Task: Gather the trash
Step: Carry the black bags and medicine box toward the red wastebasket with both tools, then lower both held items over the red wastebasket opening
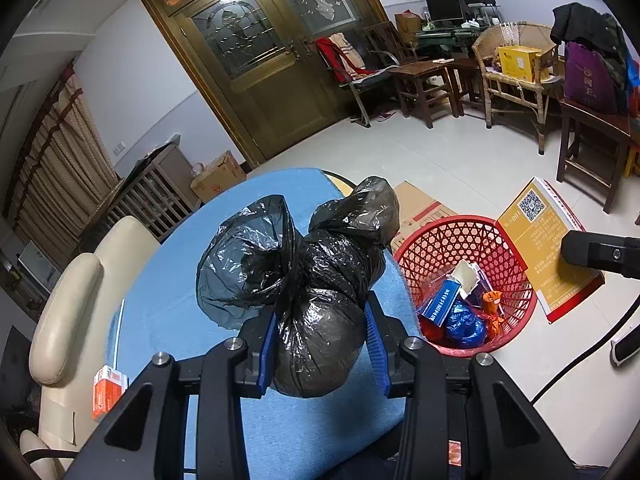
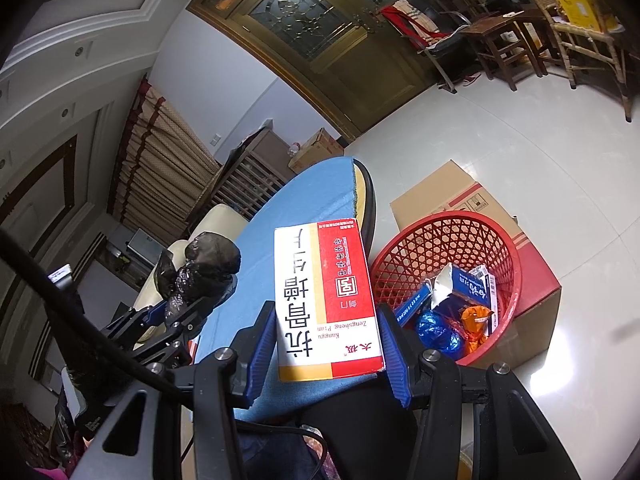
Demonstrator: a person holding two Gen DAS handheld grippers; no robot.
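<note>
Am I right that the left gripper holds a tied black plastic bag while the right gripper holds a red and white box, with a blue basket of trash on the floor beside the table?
Not quite: the basket is red, as the right wrist view shows. The rest holds: the left gripper is shut on the tied black plastic bag, and the right gripper on the red and white box.

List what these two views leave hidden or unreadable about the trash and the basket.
- Black bag, left wrist view: contents hidden by dark plastic.
- Red basket, both views: lower trash hidden under upper pieces.
- Orange carton, left wrist view: partly covered by the left gripper body.
</note>
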